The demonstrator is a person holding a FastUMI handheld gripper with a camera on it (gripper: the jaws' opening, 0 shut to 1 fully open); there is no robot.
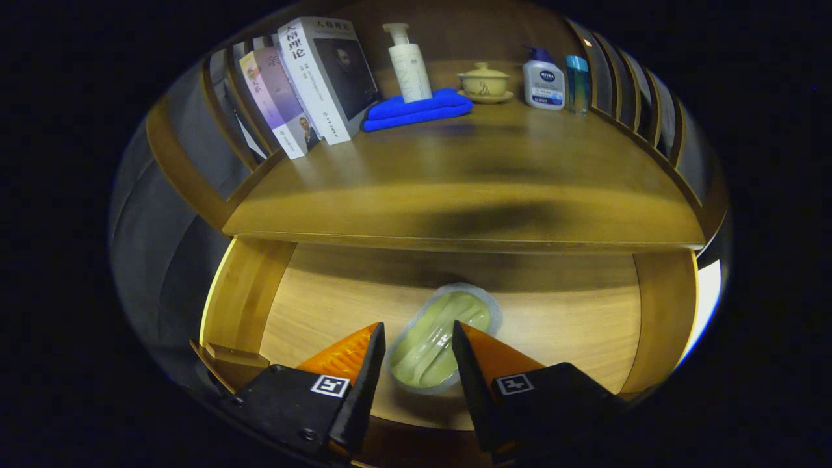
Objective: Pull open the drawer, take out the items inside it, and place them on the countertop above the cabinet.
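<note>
Tongs (418, 338) flank container (444, 338) — parted.

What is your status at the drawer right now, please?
Gripper open, straddling the green packet. Drawer pulled open, packet flat on its floor. Countertop above has free space in front; nothing in the way.

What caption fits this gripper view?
Open gripper straddling a green packet in the open drawer, below the countertop.

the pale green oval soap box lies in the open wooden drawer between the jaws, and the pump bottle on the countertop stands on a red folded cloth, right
Not quite: the gripper view shows the white pump bottle standing on a blue folded cloth, not red. The pale green oval soap box does lie in the open wooden drawer, between the open jaws.
</note>
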